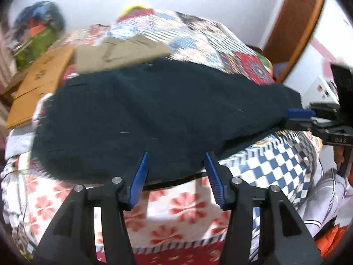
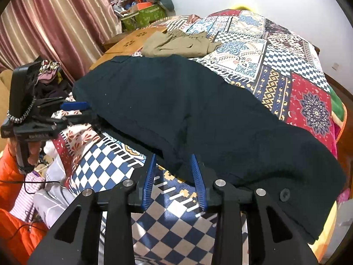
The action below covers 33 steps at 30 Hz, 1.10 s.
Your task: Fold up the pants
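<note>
Dark navy pants (image 1: 154,114) lie spread across a patterned bedspread (image 1: 181,207); in the right wrist view the pants (image 2: 198,114) run from upper left to lower right. My left gripper (image 1: 176,161) is open, its blue pads at the pants' near edge, with nothing between them. In the right wrist view the left gripper (image 2: 77,108) sits at the pants' left end. My right gripper (image 2: 173,163) is open at the near edge of the pants. In the left wrist view the right gripper (image 1: 300,114) sits at the pants' right end.
Folded khaki pants (image 2: 178,44) lie behind the dark pants. A cardboard box (image 1: 39,84) sits at the bed's far left. Cluttered bags and a green box (image 2: 143,15) stand by red striped curtains (image 2: 55,22). A wooden headboard (image 1: 295,26) rises at right. Orange clothing (image 2: 13,198) lies near.
</note>
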{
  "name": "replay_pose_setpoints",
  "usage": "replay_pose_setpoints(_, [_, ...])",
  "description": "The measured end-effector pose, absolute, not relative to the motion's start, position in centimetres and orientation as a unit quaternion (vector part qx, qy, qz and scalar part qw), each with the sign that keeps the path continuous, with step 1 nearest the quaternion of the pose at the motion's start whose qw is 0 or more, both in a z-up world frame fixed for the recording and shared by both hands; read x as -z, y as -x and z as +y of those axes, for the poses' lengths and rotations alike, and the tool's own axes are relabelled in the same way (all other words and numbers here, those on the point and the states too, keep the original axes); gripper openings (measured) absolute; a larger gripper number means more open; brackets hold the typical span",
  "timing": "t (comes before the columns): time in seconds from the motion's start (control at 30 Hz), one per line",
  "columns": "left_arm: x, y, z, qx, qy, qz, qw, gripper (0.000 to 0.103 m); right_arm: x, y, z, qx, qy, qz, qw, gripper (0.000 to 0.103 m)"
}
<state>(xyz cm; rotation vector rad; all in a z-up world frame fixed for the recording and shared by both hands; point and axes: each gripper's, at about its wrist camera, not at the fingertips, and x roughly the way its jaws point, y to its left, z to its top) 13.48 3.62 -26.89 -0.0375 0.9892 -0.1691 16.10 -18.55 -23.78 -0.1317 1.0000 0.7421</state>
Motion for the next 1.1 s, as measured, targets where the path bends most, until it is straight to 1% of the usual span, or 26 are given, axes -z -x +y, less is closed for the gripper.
replay_pose_setpoints(0.07, [26.1,-13.0,5.8,0.053,0.027,0.466,0.883,0.057,23.2,-16.0,-18.9,-0.342,0.058,0.462,0.816,0.036])
replay_pose_setpoints(0.2, [25.6,-12.6,11.4,-0.021,0.057,0.460,0.886,0.057,22.1,-16.4,-19.8,-0.329,0.050,0.447,0.831,0.039])
replay_pose_setpoints(0.37, [26.7,-12.7,16.5,-0.074,0.094,0.457,0.881,0.057,21.8,-17.7,-20.9,-0.296,0.045,0.436,0.849,0.042])
replay_pose_setpoints(0.63, [29.5,-14.8,17.7,-0.045,0.136,0.474,0.869,0.057,24.6,-19.8,-20.3,-0.268,0.056,0.456,0.847,0.042])
replay_pose_setpoints(0.67, [29.9,-15.2,17.7,-0.043,0.138,0.478,0.867,0.056,25.1,-20.0,-20.2,-0.267,0.059,0.461,0.844,0.042])
replay_pose_setpoints(0.7, [30.3,-15.5,17.6,-0.041,0.141,0.482,0.864,0.052,25.6,-20.2,-20.0,-0.265,0.060,0.467,0.841,0.042])
replay_pose_setpoints(0.77, [30.9,-15.9,17.3,-0.027,0.149,0.490,0.858,0.023,26.3,-20.2,-20.0,-0.265,0.063,0.473,0.838,0.042])
replay_pose_setpoints(0.9, [30.5,-16.2,16.2,-0.031,0.123,0.488,0.864,0.018,26.6,-20.1,-20.0,-0.265,0.060,0.471,0.839,0.047])
replay_pose_setpoints(1.0, [29.3,-16.5,15.9,-0.032,0.105,0.482,0.869,0.017,26.6,-20.4,-19.9,-0.266,0.054,0.476,0.836,0.047])
replay_pose_setpoints(1.1, [27.1,-17.1,15.8,-0.036,0.065,0.468,0.880,0.017,26.3,-20.3,-19.6,-0.265,0.063,0.477,0.836,0.047])
